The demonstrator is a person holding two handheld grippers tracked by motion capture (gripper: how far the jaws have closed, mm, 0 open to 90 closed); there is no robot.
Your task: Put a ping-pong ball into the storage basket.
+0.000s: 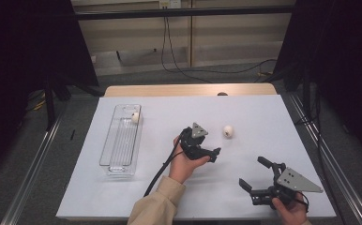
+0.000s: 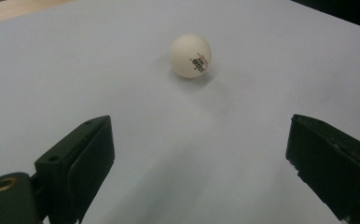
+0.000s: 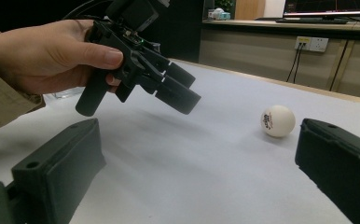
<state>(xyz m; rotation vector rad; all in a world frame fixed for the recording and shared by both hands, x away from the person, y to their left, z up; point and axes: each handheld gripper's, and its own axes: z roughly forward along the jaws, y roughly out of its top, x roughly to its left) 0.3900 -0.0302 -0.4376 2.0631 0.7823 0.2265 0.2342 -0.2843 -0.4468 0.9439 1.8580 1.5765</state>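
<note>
One ball [image 1: 135, 117] is already laid in the clear bin [image 1: 121, 159], far to the left of both tongs. A second ball [image 1: 228, 131] is still on the table [image 1: 263, 117], just ahead of the left tongs [image 1: 213, 154], whose jaws are held wide apart and empty. The right tongs [image 1: 253, 174] are also kept open, nearer the person. The second ball remains to be picked up and brought to the bin.

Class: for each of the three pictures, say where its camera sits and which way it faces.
High view: above the table, looking forward and down; both forearms, left gripper, right gripper.
Left gripper view: rides that gripper, faces the ball; its open fingers.
Right gripper view: low, across the table; own fingers.
Shared: the ball.
</note>
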